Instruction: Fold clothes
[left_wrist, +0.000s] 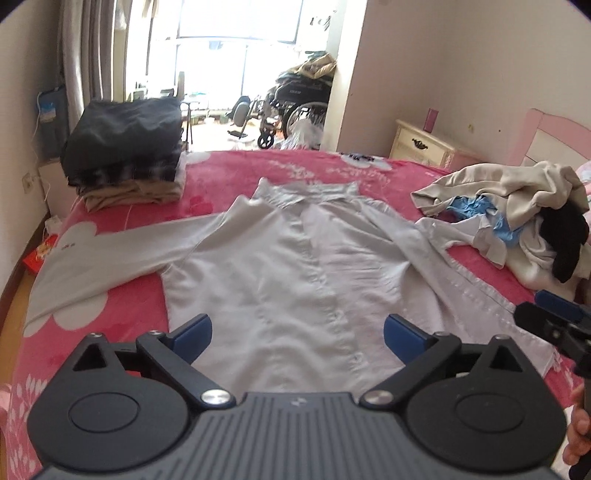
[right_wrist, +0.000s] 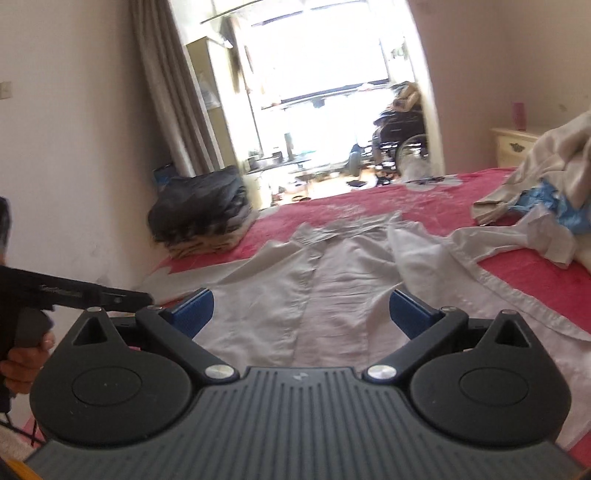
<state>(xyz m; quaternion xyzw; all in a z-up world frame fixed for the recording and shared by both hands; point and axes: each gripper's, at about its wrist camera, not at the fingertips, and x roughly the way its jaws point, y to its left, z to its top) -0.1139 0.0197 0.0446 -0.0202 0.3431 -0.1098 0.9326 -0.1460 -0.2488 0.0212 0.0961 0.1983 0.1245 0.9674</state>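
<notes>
A pale grey long-sleeved button-up shirt (left_wrist: 288, 266) lies spread flat across the middle of the frame on a pink floral bedspread (left_wrist: 122, 299), collar toward the window. The left gripper (left_wrist: 297, 332) hangs over the hem at lower centre, its blue-padded fingers spread wide and holding nothing. The right gripper (right_wrist: 301, 308) hangs over the same hem, likewise spread wide and empty.

Only the left wrist view shows the shirt's whole left sleeve reaching to the frame's left edge, and the black garment in the loose pile of beige, blue and black clothes (left_wrist: 517, 214) at right; the right wrist view cuts that pile off at its right edge. In the upper left sits a stack of folded dark and tan clothes (left_wrist: 125, 147), sharp in the left view, smeared in the right. Beyond the doorway a wheelchair (left_wrist: 295, 99) is partly washed out by window glare.
</notes>
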